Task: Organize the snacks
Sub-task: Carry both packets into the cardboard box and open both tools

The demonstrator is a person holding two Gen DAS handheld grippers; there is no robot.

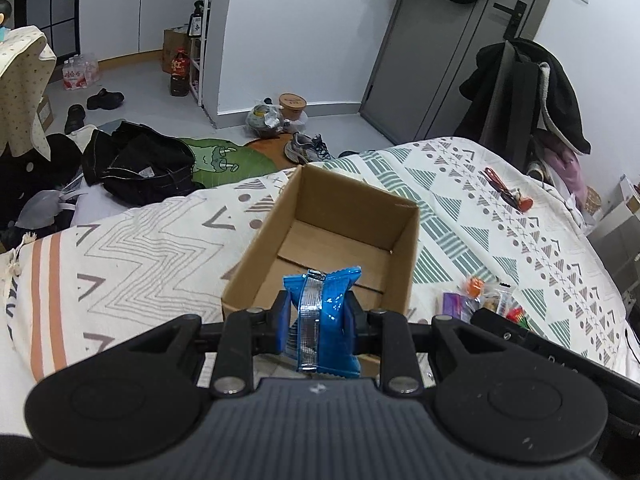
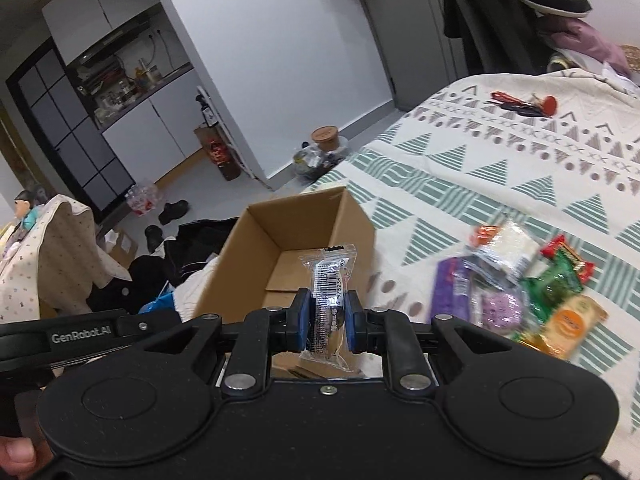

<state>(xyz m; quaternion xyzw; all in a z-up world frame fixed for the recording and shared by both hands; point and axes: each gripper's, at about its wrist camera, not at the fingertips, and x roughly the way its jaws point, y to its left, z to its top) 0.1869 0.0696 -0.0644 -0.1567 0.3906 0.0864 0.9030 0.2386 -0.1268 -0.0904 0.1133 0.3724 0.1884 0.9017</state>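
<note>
Bed [image 1: 132, 248]: 2 grippers, left [image 1: 320, 312] pinching blue packet [image 1: 326, 320], right [image 2: 326, 320] pinching clear packet [image 2: 330, 300], both upright, cardboard box [image 1: 404, 256] directly ahead

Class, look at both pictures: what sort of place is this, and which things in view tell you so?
Most likely a small flat's bedroom: a bed under a patterned bedspread, clothes and shoes on the floor, and kitchen cupboards beyond.

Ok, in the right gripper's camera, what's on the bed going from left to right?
Cardboard box → clear snack packet held in the right gripper → purple packet → green packet → orange packet.
</note>
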